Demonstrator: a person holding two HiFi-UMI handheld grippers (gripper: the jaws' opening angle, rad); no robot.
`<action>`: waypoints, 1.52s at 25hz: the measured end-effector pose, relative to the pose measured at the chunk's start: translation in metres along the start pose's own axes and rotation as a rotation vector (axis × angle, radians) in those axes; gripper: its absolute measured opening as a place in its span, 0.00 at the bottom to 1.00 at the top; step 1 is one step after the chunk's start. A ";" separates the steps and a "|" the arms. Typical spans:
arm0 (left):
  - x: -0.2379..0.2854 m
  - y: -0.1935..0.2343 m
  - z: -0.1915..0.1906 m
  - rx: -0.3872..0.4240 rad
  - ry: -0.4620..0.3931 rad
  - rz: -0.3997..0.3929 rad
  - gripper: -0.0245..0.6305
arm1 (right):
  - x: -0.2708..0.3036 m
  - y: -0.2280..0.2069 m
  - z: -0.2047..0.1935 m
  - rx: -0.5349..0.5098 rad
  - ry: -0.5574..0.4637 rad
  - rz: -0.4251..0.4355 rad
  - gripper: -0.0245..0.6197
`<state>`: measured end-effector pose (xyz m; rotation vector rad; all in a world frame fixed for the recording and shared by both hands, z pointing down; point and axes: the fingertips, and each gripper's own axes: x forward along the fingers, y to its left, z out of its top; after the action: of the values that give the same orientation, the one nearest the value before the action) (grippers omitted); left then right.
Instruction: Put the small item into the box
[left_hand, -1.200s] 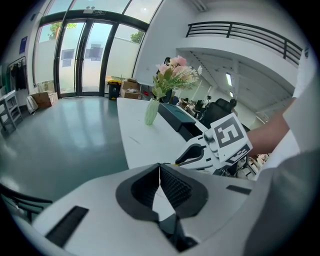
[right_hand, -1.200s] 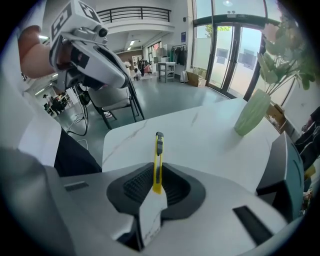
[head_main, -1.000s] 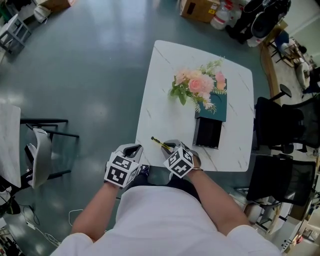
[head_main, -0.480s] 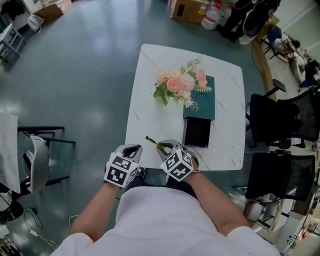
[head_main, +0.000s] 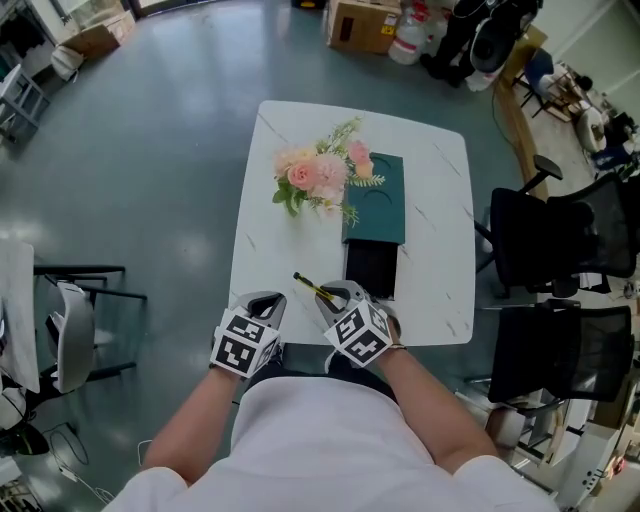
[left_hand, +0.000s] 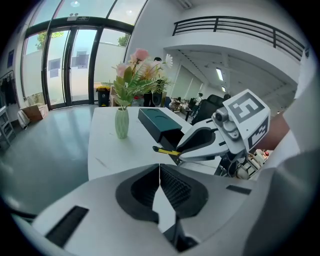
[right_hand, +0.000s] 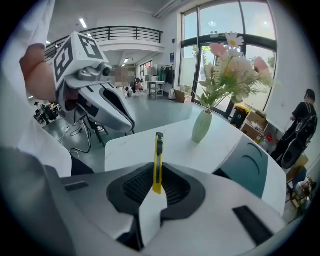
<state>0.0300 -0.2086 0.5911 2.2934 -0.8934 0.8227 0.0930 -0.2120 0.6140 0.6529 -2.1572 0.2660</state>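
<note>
A yellow utility knife (head_main: 309, 287) (right_hand: 158, 160) sticks out from my right gripper (head_main: 335, 296) (right_hand: 157, 189), which is shut on it at the white table's (head_main: 440, 250) near edge. The knife points left and away from me. Just beyond it lies the box: a black open tray (head_main: 371, 270) with a teal lid (head_main: 375, 198) (right_hand: 250, 165) behind it. My left gripper (head_main: 262, 302) (left_hand: 159, 172) hangs shut and empty at the table's near left edge, beside the right gripper (left_hand: 210, 142). The knife (left_hand: 165, 150) also shows in the left gripper view.
A vase of pink flowers (head_main: 318, 175) (right_hand: 202, 126) stands left of the lid. Black office chairs (head_main: 550, 240) crowd the table's right side. A chair frame (head_main: 70, 330) stands on the floor at left, and a cardboard box (head_main: 360, 20) lies beyond the table.
The head view has shifted, so the table and box now sit further left in the picture. Both grippers keep their pose and the knife stays held.
</note>
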 end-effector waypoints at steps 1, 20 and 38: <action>0.003 -0.004 0.003 0.005 -0.001 -0.002 0.06 | -0.004 -0.004 -0.003 0.003 -0.002 -0.007 0.14; 0.042 -0.052 0.044 0.038 -0.007 0.014 0.06 | -0.031 -0.094 -0.094 0.113 0.157 -0.103 0.14; 0.034 -0.045 0.033 -0.034 -0.007 0.077 0.06 | 0.015 -0.125 -0.121 -0.493 0.409 -0.133 0.14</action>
<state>0.0943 -0.2159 0.5810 2.2459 -0.9968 0.8263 0.2345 -0.2734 0.6963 0.4091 -1.6850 -0.1892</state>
